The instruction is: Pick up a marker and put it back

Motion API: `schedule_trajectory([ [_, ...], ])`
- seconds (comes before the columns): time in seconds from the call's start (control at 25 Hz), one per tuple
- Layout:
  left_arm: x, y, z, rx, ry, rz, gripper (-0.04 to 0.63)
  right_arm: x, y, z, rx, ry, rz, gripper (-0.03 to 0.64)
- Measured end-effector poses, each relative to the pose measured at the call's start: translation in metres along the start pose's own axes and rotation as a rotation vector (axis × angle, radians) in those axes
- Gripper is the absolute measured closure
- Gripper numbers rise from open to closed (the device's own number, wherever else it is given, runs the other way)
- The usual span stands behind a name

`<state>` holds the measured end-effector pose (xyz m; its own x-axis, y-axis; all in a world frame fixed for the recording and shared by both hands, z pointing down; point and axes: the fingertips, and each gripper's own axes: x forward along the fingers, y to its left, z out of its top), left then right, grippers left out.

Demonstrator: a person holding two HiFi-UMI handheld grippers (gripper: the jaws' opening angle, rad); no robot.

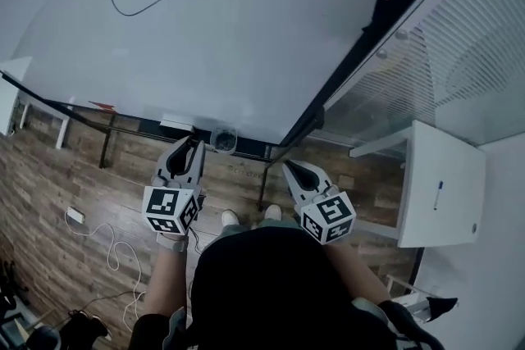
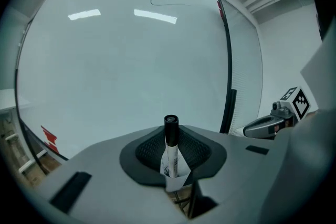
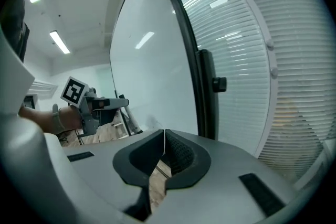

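Observation:
A whiteboard marker (image 2: 169, 157) with a white body and black cap stands upright between the pads of my left gripper (image 2: 170, 136), which is shut on it. In the head view the left gripper (image 1: 188, 148) points at the whiteboard's lower edge, close to a small round cup (image 1: 223, 139) on the board's tray. My right gripper (image 1: 289, 167) is to its right, its pads closed together with nothing between them (image 3: 164, 140). Each gripper shows in the other's view: the right gripper (image 2: 262, 126) and the left gripper (image 3: 105, 104).
The whiteboard (image 1: 230, 53) bears one curved black line (image 1: 156, 2). A window with white blinds (image 1: 459, 37) adjoins the board's dark frame (image 1: 344, 70) on the right. A white table (image 1: 447, 160) with a pen (image 1: 439, 194) stands at right. Cables (image 1: 111, 246) lie on the wood floor.

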<state>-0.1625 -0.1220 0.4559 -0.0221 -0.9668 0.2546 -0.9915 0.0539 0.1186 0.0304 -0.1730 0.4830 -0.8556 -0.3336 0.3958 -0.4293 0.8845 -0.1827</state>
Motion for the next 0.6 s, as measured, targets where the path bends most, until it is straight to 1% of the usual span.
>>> schedule_trajectory([
  [0.24, 0.042, -0.019, -0.008, 0.015, 0.036, -0.074, 0.511, -0.027, -0.033, -0.007, 0.042, -0.008, -0.109, 0.584],
  [0.6, 0.076, -0.028, -0.044, 0.024, 0.114, -0.116, 0.509, -0.053, -0.054, -0.019, 0.086, -0.001, -0.212, 0.584],
])
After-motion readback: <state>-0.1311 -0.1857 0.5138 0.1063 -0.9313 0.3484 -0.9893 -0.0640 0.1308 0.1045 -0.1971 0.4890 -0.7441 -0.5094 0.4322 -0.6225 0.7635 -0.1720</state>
